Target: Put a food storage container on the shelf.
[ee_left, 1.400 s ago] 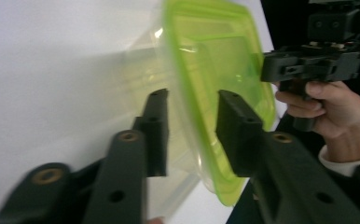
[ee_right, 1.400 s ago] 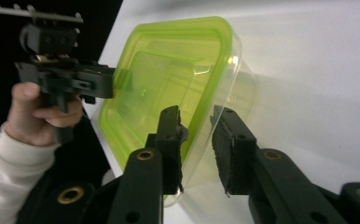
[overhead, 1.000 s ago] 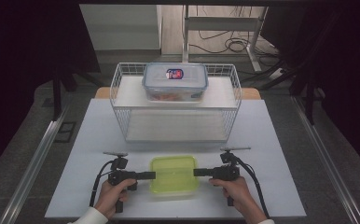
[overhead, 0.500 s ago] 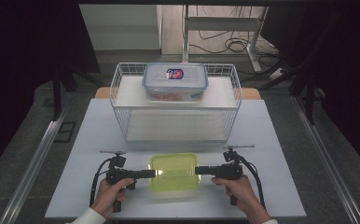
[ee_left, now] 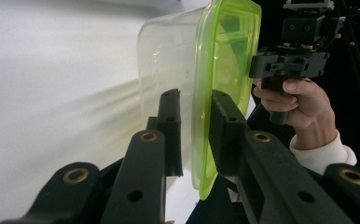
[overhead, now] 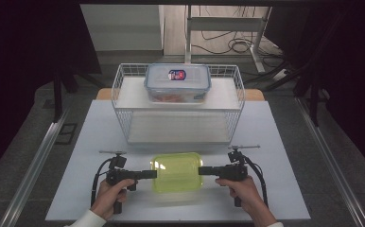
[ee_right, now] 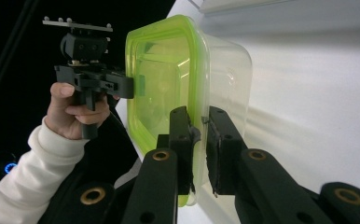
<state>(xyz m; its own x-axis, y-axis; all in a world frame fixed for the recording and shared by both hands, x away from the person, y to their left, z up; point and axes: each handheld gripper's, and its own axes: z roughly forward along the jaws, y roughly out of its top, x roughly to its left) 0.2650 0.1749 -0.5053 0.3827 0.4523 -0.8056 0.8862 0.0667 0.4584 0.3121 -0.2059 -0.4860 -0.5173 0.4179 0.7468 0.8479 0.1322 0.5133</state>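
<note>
The container (overhead: 177, 171) is a clear box with a translucent yellow-green lid; it sits at the near middle of the white table (overhead: 95, 137), between my two grippers and just in front of the wire basket (overhead: 180, 106); whether its base touches the table I cannot tell. In the left gripper view the container (ee_left: 201, 88) appears edge-on, lid rim toward the camera; my left gripper (ee_left: 194, 140) has one jaw on the clear wall side and one on the lid side, both pressed against the rim, so it is clamped on the container's left edge. In the right gripper view the container (ee_right: 187, 84) appears the same way; my right gripper (ee_right: 197, 151) is clamped across the rim of the opposite edge, one jaw on each face. In the high view the left gripper (overhead: 153, 174) and the right gripper (overhead: 200, 170) point toward each other, each held in one hand (overhead: 108, 195); both sleeves are white.

The wire basket is white, with open sides and a raised shelf; a second lidded container (overhead: 178, 83), clear with a blue-grey lid and a small label, rests on that shelf, well apart from the grippers.
</note>
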